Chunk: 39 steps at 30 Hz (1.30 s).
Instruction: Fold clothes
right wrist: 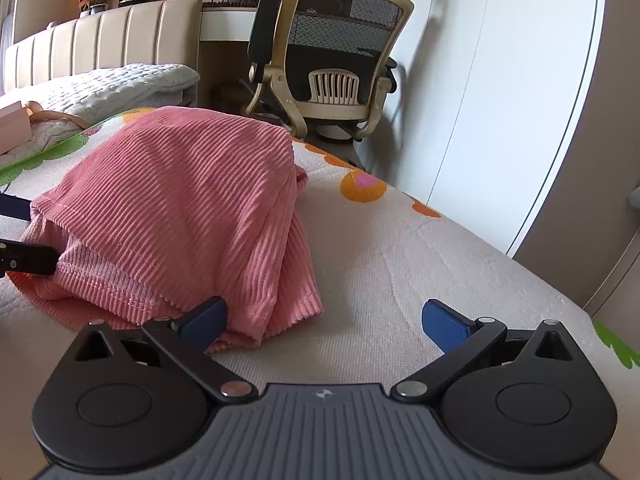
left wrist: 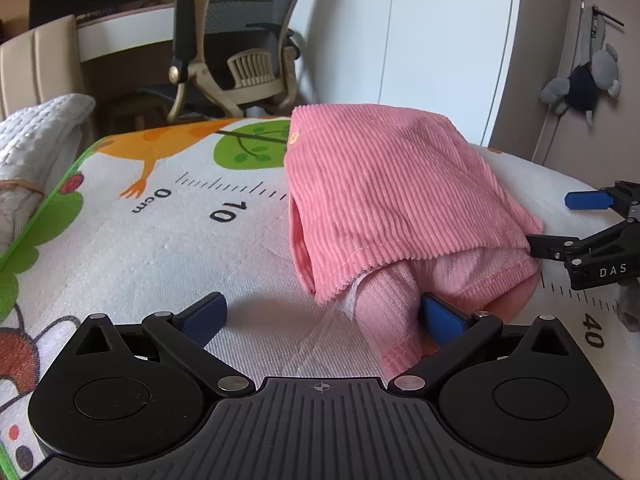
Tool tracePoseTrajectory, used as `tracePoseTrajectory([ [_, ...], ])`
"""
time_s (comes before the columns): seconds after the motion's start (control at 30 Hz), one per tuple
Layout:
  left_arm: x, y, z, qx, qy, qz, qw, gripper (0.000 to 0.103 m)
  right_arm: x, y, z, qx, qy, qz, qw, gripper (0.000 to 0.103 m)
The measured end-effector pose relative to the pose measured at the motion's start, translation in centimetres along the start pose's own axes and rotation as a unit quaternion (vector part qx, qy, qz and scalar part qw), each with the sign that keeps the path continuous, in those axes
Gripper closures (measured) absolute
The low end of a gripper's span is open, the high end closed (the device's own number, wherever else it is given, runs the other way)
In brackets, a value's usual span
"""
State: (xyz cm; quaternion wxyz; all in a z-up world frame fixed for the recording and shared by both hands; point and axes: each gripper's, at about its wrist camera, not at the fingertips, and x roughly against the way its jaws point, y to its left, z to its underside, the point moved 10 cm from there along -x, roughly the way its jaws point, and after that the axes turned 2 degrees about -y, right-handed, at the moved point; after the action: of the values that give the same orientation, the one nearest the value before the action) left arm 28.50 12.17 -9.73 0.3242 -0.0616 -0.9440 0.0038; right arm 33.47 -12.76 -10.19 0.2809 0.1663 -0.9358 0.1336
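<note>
Corduroy, pink and ribbed — a folded garment (left wrist: pixel 392 196) lies in a humped bundle on the printed cartoon play mat (left wrist: pixel 160 240), its long axis running roughly from the left claw (left wrist: pixel 322 318) away toward the far mat edge, open hems facing that claw. A paler pink knit sleeve (left wrist: pixel 386 320) hangs out of the near hem, pointing back between the left claw's spread jaws and touching its right blue pad (left wrist: pixel 442 318); nothing is clamped. The right claw (right wrist: pixel 324 320) is also wide open, its left blue pad (right wrist: pixel 206 318) against the bundle's near corner (the other pad sits over bare mat). Beyond the garment stands a beige-framed mesh office chair (left wrist: pixel 244 40). A white quilted blanket (right wrist: pixel 116 86) lies far left of the right claw.
</note>
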Motion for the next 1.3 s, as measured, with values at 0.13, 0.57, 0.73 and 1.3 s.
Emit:
tracePoseTrajectory([
  [0.13,0.6,-0.3,0.3,-0.008,-0.009,-0.028,0.9995,0.0,0.4,0.2,-0.1,0.009,-0.007,0.015,1.0,0.0],
  [0.57,7.3,-6.5,4.1,0.054,-0.019,-0.005,0.9983,0.0,10.3,4.2,4.5,-0.052,0.003,-0.041,0.998,0.0],
  [0.73,6.1,-7.3,4.9,0.035,0.009,-0.048,0.9982,0.0,9.0,3.3,5.6,-0.049,0.0,0.006,0.999,0.0],
  [1.3,4.8,-7.7,4.6,0.013,-0.004,-0.07,0.9975,0.0,6.7,2.0,6.1,-0.096,0.024,-0.006,0.995,0.0],
])
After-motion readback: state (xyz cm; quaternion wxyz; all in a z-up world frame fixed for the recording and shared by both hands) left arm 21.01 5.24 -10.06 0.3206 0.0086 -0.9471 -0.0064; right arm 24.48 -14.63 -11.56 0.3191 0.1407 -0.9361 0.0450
